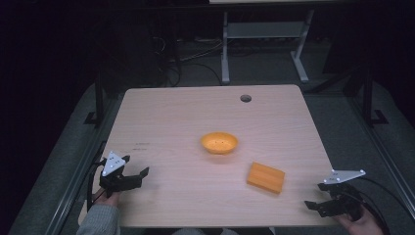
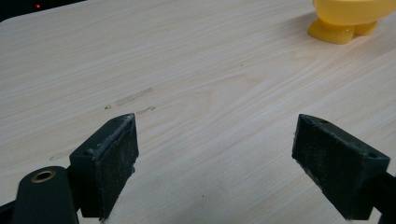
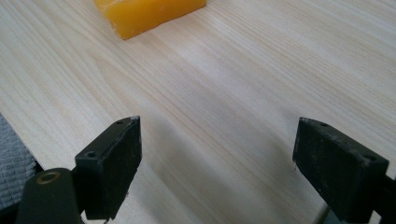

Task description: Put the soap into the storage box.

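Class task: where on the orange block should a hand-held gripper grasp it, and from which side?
Probably across the two long sides of the orange block, from above. It lies flat on the table with nothing touching it, and the open right hand-held gripper is nearest.

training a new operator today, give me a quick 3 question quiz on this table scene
1. True or false: the orange bowl touches the orange block.
2. Which tongs are nearer the block? A) left tongs B) right tongs
3. Fill in: both tongs have their jaws ____.

Key
1. False: bare wooden table lies between them.
2. B
3. open, with nothing between them
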